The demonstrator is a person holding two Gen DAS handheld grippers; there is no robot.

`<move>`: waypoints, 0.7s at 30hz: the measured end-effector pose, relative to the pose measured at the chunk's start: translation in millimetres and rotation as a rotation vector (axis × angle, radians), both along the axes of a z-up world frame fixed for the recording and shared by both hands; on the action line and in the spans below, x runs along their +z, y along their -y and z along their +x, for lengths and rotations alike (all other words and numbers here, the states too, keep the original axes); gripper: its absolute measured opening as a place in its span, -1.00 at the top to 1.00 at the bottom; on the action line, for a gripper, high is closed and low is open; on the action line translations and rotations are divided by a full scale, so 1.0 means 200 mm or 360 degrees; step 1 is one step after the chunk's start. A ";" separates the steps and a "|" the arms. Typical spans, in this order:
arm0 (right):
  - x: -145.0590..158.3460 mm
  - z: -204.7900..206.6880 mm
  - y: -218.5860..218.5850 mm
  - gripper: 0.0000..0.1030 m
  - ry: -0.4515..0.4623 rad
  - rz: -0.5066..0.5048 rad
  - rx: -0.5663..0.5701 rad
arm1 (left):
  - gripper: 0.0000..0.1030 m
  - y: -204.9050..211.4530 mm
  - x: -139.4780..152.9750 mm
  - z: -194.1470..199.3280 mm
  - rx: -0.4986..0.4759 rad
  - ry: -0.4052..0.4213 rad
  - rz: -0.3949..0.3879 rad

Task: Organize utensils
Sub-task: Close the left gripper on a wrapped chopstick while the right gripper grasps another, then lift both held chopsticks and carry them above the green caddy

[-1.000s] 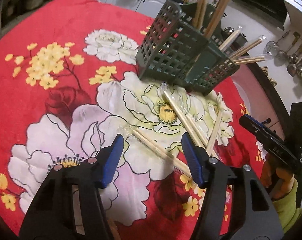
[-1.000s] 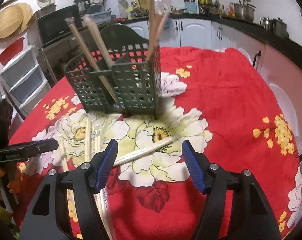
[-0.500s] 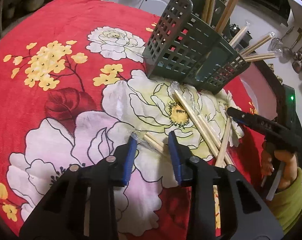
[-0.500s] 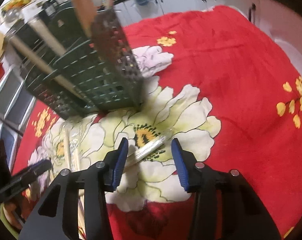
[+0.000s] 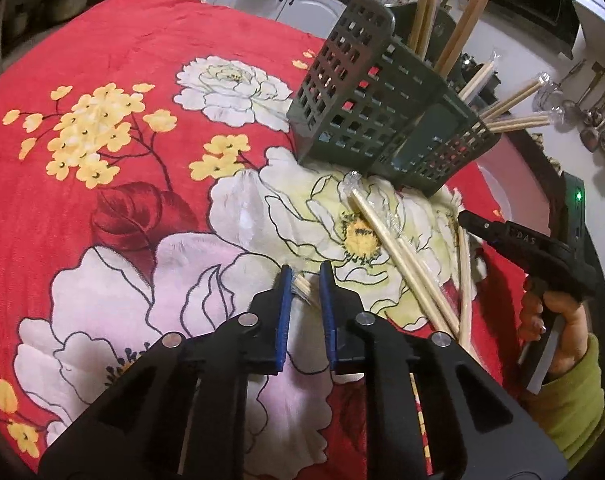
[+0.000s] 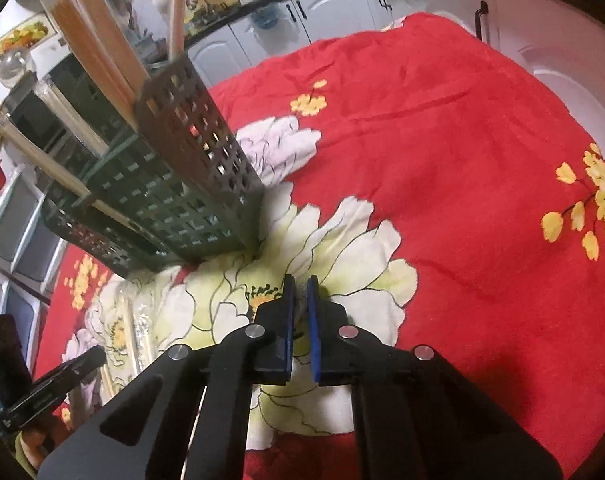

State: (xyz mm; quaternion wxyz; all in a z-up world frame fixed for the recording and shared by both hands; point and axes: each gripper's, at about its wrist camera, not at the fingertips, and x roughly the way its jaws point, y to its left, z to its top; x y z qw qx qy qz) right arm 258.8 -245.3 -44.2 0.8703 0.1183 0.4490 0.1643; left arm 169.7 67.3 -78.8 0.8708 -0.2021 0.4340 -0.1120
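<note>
A dark green slotted utensil holder (image 5: 366,120) (image 6: 174,200) stands on the red flowered cloth (image 5: 102,208), with several wrapped chopsticks (image 5: 458,32) upright in it. My left gripper (image 5: 304,276) is closing, and its blue pads pinch the tip of a wrapped chopstick pair (image 5: 302,285) lying on the cloth. My right gripper (image 6: 300,284) is closing to a thin slit low over the pale flower. In the left wrist view its tip (image 5: 462,216) sits on another chopstick pair (image 5: 464,272). One more pair (image 5: 398,256) lies loose between the two.
A hand in a green sleeve (image 5: 558,320) holds the right gripper at the table's right edge. Loose wrapped chopsticks (image 6: 134,320) lie near the left gripper (image 6: 98,354). White kitchen cabinets (image 6: 334,4) run behind the table.
Both grippers' jaws have come together from wide open, each over a chopstick pair that lay between them. The right gripper also rolled and moved in closer to the holder.
</note>
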 end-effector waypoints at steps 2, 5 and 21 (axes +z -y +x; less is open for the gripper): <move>0.05 -0.03 0.01 0.88 0.0061 0.0009 0.0009 | 0.84 -0.01 0.02 0.00 0.0000 0.0023 -0.0020; 0.14 -0.08 0.02 0.88 0.0172 0.0001 0.0027 | 0.86 -0.02 0.07 -0.01 0.0005 0.0068 -0.0034; 0.58 -0.47 -0.06 0.90 0.0721 -0.0018 0.0217 | 0.91 0.12 0.37 -0.04 -0.0111 0.0297 0.0084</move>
